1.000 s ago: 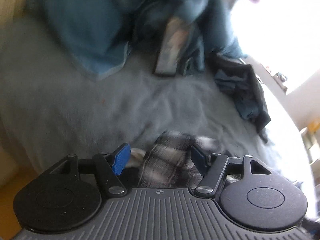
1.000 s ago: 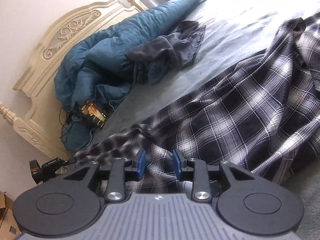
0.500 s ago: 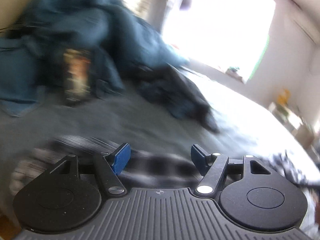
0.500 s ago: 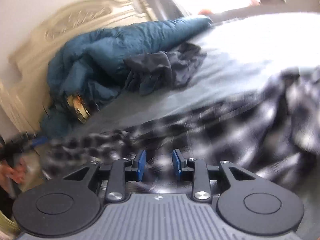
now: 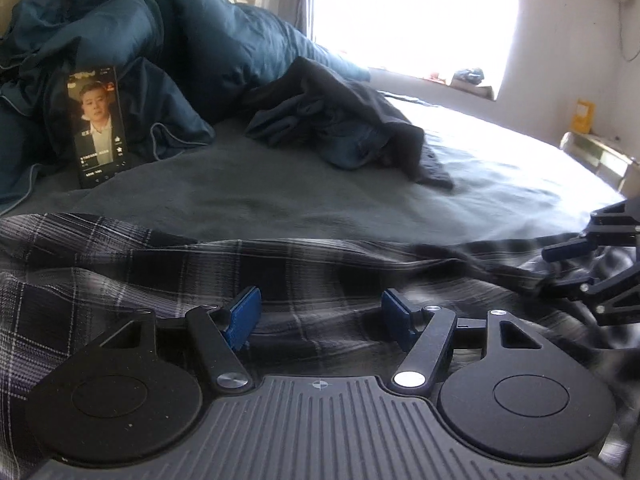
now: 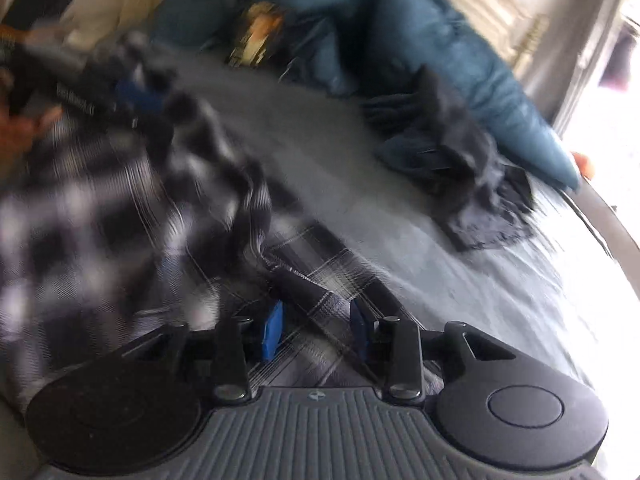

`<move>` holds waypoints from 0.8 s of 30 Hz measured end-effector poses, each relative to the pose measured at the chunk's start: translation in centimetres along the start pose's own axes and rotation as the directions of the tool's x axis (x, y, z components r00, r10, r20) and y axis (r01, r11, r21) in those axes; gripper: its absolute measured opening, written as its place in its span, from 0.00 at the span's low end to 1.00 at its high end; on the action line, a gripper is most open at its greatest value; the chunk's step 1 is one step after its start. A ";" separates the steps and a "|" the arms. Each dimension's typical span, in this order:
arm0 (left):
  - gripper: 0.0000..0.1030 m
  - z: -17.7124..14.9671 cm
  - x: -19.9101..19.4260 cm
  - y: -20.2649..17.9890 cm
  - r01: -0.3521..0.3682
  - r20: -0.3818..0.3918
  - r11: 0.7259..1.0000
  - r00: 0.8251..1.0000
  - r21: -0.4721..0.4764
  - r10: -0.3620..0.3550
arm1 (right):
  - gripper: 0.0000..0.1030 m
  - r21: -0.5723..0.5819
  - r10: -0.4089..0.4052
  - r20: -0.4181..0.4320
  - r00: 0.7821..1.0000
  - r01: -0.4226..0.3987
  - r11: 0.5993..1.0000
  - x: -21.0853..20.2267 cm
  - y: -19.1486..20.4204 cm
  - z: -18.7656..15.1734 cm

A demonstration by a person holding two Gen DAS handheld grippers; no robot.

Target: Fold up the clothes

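Observation:
A black-and-white plaid shirt (image 5: 120,264) lies stretched across the grey bed sheet (image 5: 248,200). My left gripper (image 5: 320,316) hovers just over it, open wide, with flat cloth under the gap and neither pad touching. In the blurred right wrist view the shirt (image 6: 100,208) bunches at the left. My right gripper (image 6: 316,330) is opening its jaws; a fold of the shirt runs between them, and the pads do not visibly press it. The right gripper (image 5: 576,268) also shows at the shirt's right end in the left wrist view, and the left gripper (image 6: 120,96) shows blurred at the upper left.
A lit phone (image 5: 100,124) leans against a rumpled blue duvet (image 5: 120,20) at the head of the bed. A heap of dark clothes (image 5: 340,128) lies mid-bed. A bright window (image 5: 400,8) and low furniture (image 5: 592,152) are beyond. A person's hand (image 6: 20,136) shows at the left edge.
The left view swung right and settled low over the stretched shirt. The right view rolled sharply, so the shirt now sits to its left, and its jaws stand a little wider.

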State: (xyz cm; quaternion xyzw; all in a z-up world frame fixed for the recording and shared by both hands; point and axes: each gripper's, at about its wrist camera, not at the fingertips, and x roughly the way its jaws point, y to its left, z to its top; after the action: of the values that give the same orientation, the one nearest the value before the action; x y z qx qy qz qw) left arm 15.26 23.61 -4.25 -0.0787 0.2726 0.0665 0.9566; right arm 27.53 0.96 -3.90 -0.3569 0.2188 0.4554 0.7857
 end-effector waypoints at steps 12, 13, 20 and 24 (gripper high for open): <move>0.65 -0.1 1.3 0.8 -0.111 0.015 0.993 0.994 0.035 0.110 | 0.02 0.351 -0.061 -0.023 0.998 0.065 0.934 0.6 -5.9 0.1; 0.65 -0.1 1.4 0.8 -0.119 0.013 0.992 0.993 0.041 0.119 | 0.02 0.351 -0.062 -0.039 0.997 0.071 0.934 1.1 -6.2 0.2; 0.65 -0.1 1.8 1.0 -0.137 0.008 0.989 0.991 0.054 0.137 | 0.02 0.453 -0.013 -0.103 0.995 0.058 0.890 4.5 -8.1 -0.1; 0.65 0.5 1.0 1.8 -0.092 0.014 0.996 0.996 0.000 0.092 | 0.03 0.551 0.054 -0.105 0.993 0.013 0.835 4.8 -9.9 -0.5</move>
State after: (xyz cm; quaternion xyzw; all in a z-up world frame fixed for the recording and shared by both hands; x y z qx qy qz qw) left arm 16.04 25.54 -4.53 -0.0653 0.2692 0.1109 0.9544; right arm 38.47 0.00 -3.87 -0.1397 0.3897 0.3602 0.8360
